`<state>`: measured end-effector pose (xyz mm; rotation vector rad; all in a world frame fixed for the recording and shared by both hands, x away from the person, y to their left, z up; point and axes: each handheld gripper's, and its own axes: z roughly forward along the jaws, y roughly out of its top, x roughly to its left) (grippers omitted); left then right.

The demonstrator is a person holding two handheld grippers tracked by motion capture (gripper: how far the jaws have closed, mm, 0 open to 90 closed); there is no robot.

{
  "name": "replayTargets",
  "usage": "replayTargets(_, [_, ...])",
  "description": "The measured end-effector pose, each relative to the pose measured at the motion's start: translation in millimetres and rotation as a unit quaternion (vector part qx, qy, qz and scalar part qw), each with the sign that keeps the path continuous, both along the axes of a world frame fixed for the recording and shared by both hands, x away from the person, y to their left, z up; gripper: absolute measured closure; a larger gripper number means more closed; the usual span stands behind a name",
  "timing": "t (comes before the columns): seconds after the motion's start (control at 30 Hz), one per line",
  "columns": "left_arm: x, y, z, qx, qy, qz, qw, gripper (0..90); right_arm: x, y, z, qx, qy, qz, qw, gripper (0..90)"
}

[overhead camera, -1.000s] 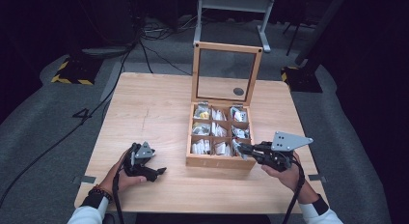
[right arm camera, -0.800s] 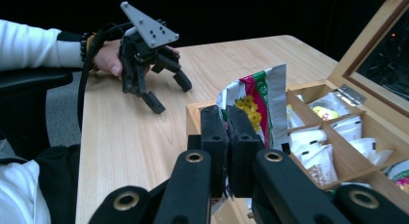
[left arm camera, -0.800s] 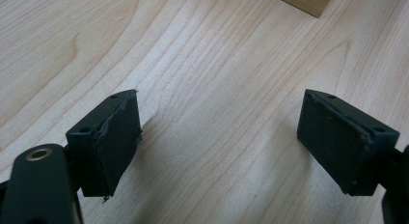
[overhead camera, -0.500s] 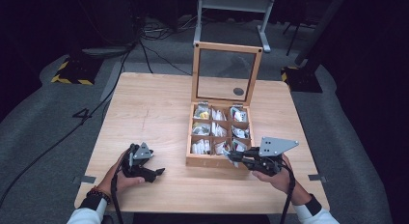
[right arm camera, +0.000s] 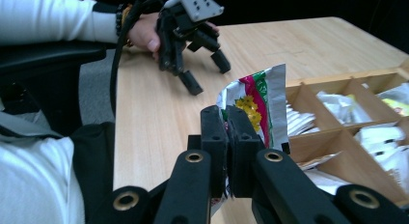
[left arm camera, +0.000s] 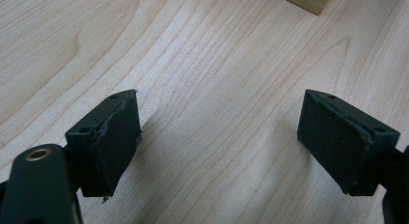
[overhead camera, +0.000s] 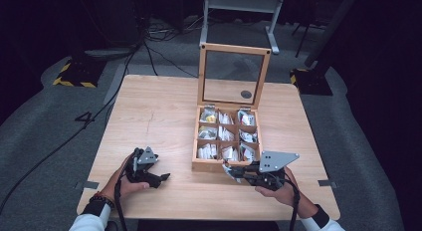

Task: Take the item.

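While my right gripper [right arm camera: 226, 137] pinched a foil packet [right arm camera: 255, 101], its lower end hidden by jaws | left gripper [left arm camera: 219, 142] spread, lower frame | box [left arm camera: 303, 0] corner cut off, top.

bench [overhead camera: 159, 116] left half: bare, open passage | wooden box [overhead camera: 226, 141] right of centre: blocks | upright lid [overhead camera: 234, 74]: walls off the rear
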<state>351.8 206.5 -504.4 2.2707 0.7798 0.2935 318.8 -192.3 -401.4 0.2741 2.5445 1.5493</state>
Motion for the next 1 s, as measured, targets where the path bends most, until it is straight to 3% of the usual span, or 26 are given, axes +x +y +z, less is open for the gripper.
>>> replayTargets(0.53, [0.6, -0.4, -0.1, 0.000, 0.000, 0.000, 1.0000, 15.6, -3.7, 5.1, -24.0, -0.054, 0.012, 0.008, 0.9984, 87.5])
replayTargets(1.0, [0.8, -0.4, 0.0, 0.000, 0.000, 0.000, 1.0000, 15.6, 0.4, 6.1, -47.6, -0.112, 0.027, 0.004, 0.9934, 87.3])
